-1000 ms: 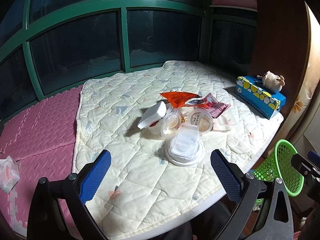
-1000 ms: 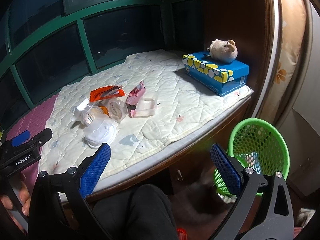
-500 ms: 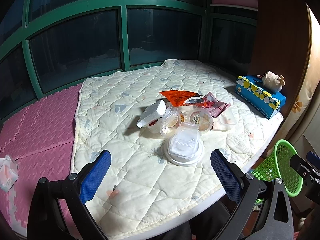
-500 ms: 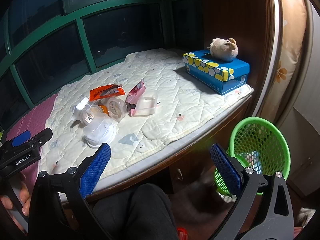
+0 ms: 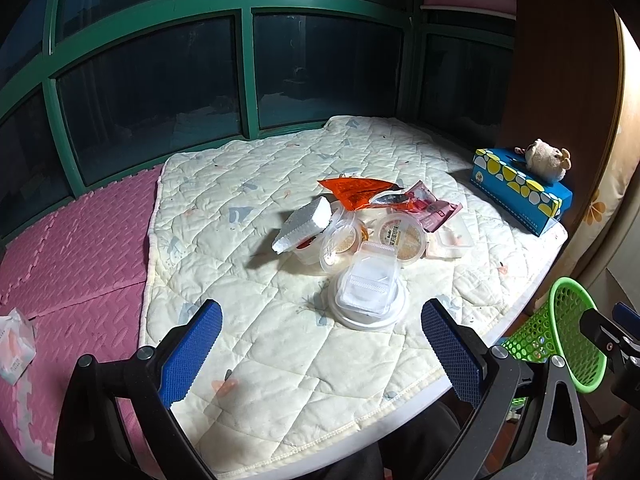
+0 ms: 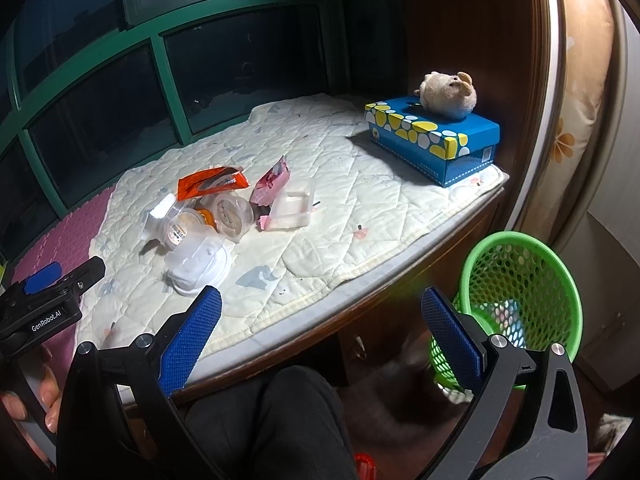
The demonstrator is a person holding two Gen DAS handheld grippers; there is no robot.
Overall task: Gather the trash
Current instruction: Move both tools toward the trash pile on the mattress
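Note:
A heap of trash lies mid-quilt: a clear clamshell box on a white lid (image 5: 367,292) (image 6: 198,260), round plastic cups (image 5: 402,236) (image 6: 232,214), a white foam block (image 5: 304,226), an orange wrapper (image 5: 356,192) (image 6: 210,182), a pink wrapper (image 5: 430,206) (image 6: 272,182) and a clear tray (image 6: 294,210). A green mesh bin (image 6: 516,296) (image 5: 560,340) stands on the floor at the right, with something pale inside. My left gripper (image 5: 320,354) hangs open, short of the heap. My right gripper (image 6: 320,354) is open over the bed edge, between heap and bin.
A cream quilt (image 5: 240,240) covers the window bench; pink foam mats (image 5: 72,248) lie to its left. A blue tissue box (image 6: 434,142) with a plush toy (image 6: 448,94) sits at the far right corner. A small white packet (image 5: 14,344) rests on the mats. A person's knee (image 6: 272,416) is below.
Both views have shifted only slightly; the heap sits a touch nearer in the left wrist view. Both grippers stay open and nothing on the quilt has moved.

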